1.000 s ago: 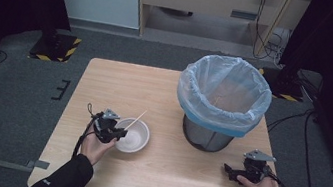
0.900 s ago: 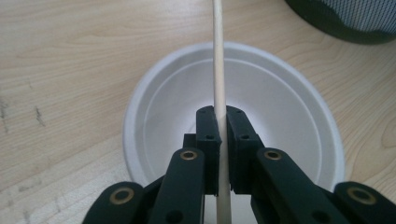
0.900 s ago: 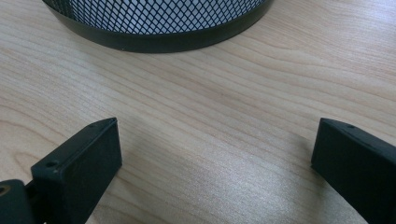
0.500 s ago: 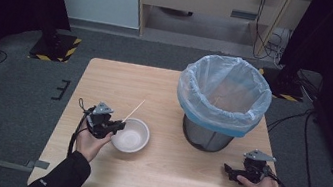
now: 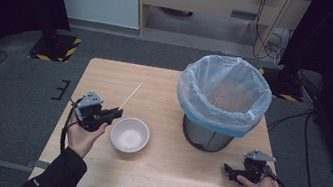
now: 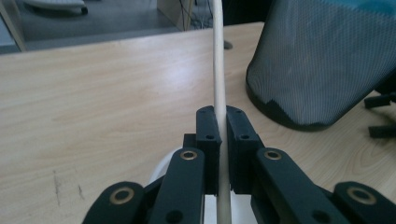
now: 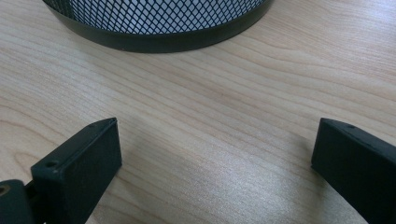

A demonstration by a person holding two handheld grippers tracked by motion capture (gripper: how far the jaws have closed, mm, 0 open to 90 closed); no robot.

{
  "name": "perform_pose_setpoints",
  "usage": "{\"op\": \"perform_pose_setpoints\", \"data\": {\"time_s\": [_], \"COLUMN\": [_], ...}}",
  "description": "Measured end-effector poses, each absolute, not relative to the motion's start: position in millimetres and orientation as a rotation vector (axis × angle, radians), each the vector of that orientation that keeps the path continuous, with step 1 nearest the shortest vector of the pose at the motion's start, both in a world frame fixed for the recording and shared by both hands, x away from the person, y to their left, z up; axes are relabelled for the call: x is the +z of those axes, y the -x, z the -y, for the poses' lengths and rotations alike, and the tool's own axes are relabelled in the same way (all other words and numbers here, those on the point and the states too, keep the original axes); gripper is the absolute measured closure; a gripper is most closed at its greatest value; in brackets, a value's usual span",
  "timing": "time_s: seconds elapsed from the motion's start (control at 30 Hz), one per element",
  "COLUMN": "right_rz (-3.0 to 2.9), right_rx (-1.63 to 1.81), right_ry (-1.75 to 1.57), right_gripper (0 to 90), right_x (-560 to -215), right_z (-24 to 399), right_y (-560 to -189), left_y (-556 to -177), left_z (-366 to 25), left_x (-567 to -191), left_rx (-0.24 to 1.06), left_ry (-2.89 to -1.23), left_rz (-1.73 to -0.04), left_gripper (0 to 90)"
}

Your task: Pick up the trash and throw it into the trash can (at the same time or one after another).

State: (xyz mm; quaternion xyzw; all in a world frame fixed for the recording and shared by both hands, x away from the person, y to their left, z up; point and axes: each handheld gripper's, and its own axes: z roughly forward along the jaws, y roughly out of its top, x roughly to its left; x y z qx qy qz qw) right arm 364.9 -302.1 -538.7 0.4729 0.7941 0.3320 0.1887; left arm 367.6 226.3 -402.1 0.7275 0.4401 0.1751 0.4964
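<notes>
My left gripper (image 5: pixel 118 112) is shut on a thin pale wooden stick (image 5: pixel 131 95) and hangs above the table, just left of a white bowl (image 5: pixel 130 135). In the left gripper view the stick (image 6: pixel 217 70) runs up between the closed pads (image 6: pixel 208 128), and the bowl's rim (image 6: pixel 161 170) shows below them. My right gripper (image 5: pixel 227 170) rests near the table's front right, by a mesh bin (image 5: pixel 223 97) lined with a blue bag. Its jaws (image 7: pixel 217 135) stand wide apart over bare wood, holding nothing.
The bin's black mesh base (image 7: pixel 159 23) lies close ahead of the right gripper. The bin (image 6: pixel 322 60) also rises to the right in the left gripper view. The wooden table (image 5: pixel 165 88) has dark floor on all sides, and a cabinet stands beyond it.
The left gripper has risen and drawn left, away from the bowl, carrying the stick with it. The right gripper has stayed put.
</notes>
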Motion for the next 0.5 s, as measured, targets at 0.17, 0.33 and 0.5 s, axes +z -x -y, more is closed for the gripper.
{"op": "perform_pose_setpoints", "data": {"time_s": [0.17, 0.33, 0.5], "right_rz": [-2.232, -2.233, -2.232], "right_rx": [0.935, 0.934, 0.934], "right_ry": [-1.331, -1.329, -1.331], "right_gripper": [1.8, 1.7, 1.8], "right_x": [-538.7, -538.7, -538.7], "right_z": [302.0, 302.1, 301.9], "right_y": [-364.9, -364.9, -364.9], "left_y": [-361.0, -354.7, -351.3], "left_z": [-229.8, -227.6, -223.4], "left_x": [-382.3, -367.3, -354.5], "left_rx": [0.449, 0.46, 0.477], "left_ry": [-1.707, -1.669, -1.655], "left_rz": [-1.028, -0.991, -0.951], "left_gripper": [84.8, 84.8, 84.8]}}
